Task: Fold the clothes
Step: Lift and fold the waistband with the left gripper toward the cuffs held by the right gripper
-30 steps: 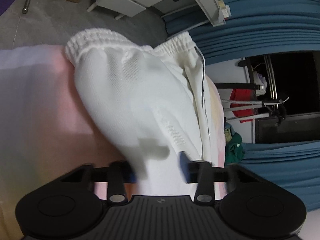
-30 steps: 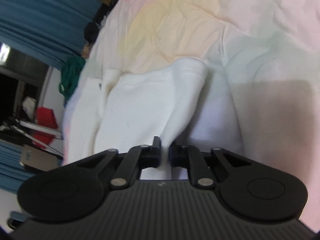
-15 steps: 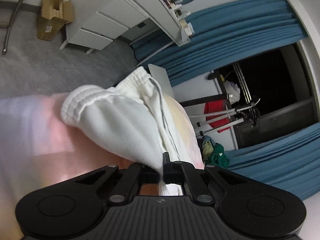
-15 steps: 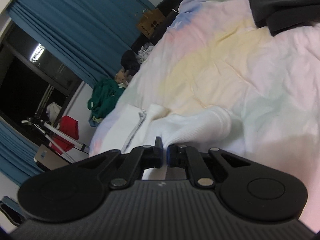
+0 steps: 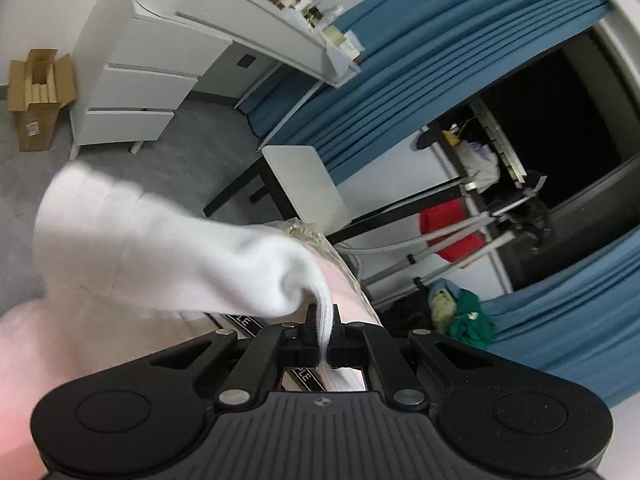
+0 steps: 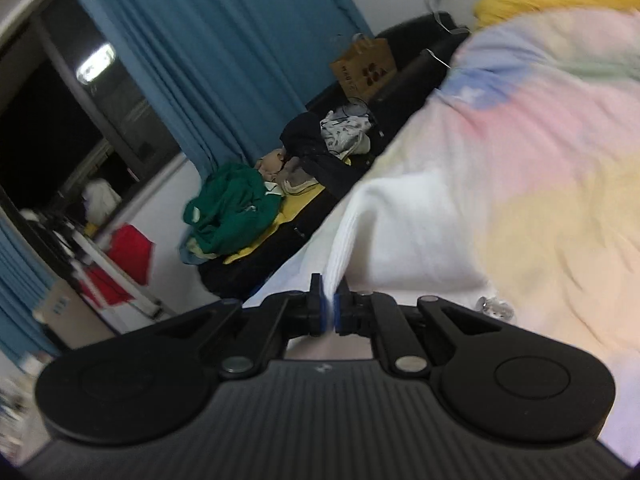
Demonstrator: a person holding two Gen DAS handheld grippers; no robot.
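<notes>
Pastel bedspread (image 6: 560, 168), pink, yellow and blue in soft patches, filling the right side of the right wrist view and lying pink along the near left of the left wrist view (image 5: 24, 360). Blue curtains (image 5: 400, 92) across the far wall, folds running down beside a dark window. White desk with drawers (image 5: 132, 80) at far left, small clutter on its top; open cardboard box (image 5: 38, 92) on the grey floor further left. Heap of green cloth (image 6: 232, 212) at far centre-left, beside the bed. White garment (image 5: 168, 256) lifted off the bedspread and blurred, bulk spreading left and far, one bunched edge coming down near centre. Same garment (image 6: 400, 224) draped pale over the bedspread in the right wrist view, folded edge narrowing toward the near centre. Left gripper (image 5: 322, 330) closed tight, white fabric pinched between its fingers and trailing below them. Right gripper (image 6: 327, 304) likewise clamped on a thin fold of the white garment, blue pads (image 6: 316, 300) pressed against the cloth.
</notes>
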